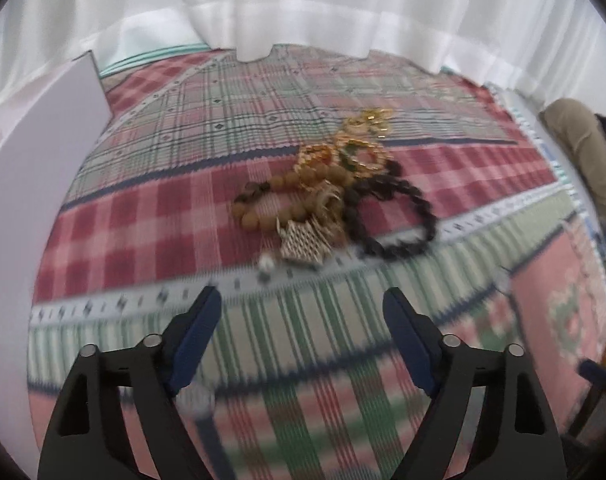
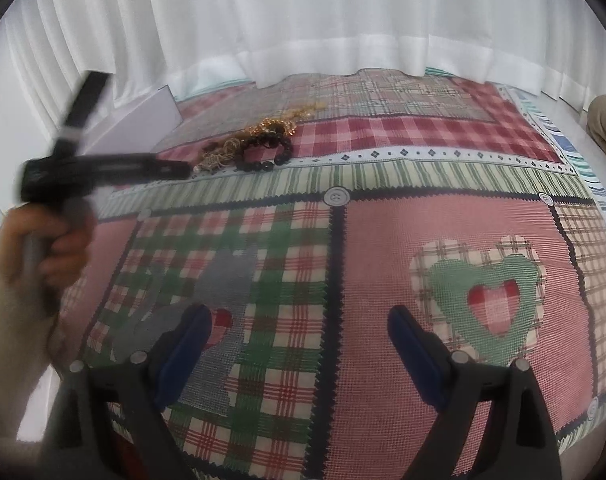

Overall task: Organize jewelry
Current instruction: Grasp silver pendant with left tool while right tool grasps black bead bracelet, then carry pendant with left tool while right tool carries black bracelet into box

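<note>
A heap of jewelry (image 1: 331, 196) lies on the patchwork cloth (image 1: 163, 216). In it are a brown bead bracelet (image 1: 263, 204), a black bead bracelet (image 1: 407, 220), gold bangles (image 1: 355, 152) and a silver mesh piece (image 1: 303, 242). My left gripper (image 1: 302, 295) hangs just short of the heap, open, with only cloth between its fingers. In the right wrist view the same heap (image 2: 255, 140) sits far back on the left. There the left gripper (image 2: 115, 170) is a blurred dark shape held by a hand (image 2: 59, 240), its tip beside the heap. My right gripper (image 2: 299, 312) is open over the heart patch area, holding nothing.
A white flat box or board (image 1: 43, 168) stands at the left edge of the cloth, also visible as a white board (image 2: 159, 116). White curtains (image 2: 303, 20) hang along the back. A person's khaki-clad leg (image 1: 583, 152) is at the right.
</note>
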A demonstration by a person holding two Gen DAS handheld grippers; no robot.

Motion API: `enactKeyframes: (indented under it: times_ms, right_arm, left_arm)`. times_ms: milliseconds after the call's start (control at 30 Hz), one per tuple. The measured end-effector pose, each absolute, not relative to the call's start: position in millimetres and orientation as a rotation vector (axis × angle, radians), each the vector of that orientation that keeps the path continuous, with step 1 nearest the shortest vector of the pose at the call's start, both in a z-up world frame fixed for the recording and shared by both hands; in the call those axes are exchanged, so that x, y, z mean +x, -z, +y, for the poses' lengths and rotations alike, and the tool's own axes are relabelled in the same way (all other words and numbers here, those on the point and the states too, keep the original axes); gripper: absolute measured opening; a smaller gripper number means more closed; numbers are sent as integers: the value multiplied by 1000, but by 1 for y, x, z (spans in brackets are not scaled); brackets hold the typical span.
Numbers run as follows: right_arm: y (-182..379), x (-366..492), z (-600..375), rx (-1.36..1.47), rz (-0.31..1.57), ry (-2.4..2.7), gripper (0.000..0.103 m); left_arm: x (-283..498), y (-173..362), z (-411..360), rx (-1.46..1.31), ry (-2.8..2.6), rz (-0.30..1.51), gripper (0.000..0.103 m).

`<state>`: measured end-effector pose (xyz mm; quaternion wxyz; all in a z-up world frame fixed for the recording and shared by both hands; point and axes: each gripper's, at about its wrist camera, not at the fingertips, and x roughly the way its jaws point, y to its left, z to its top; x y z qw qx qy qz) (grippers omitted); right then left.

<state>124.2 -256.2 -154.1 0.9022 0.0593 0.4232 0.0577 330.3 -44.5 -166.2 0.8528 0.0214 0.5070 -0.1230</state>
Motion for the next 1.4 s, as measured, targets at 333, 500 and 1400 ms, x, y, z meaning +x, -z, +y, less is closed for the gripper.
enactKeyframes:
  times_ms: [333,500,1400]
  right_arm:
    - [153,133,-279,177,886,-101,91]
    - [132,158,-285,205,900,-185,91]
    - [128,351,-225,19,1096,-300,13]
  left_arm:
    - [354,181,-61,124,254,997,37]
    - [343,173,-54,82,278,1016,29]
    - [259,117,48,-220,267,1043,29]
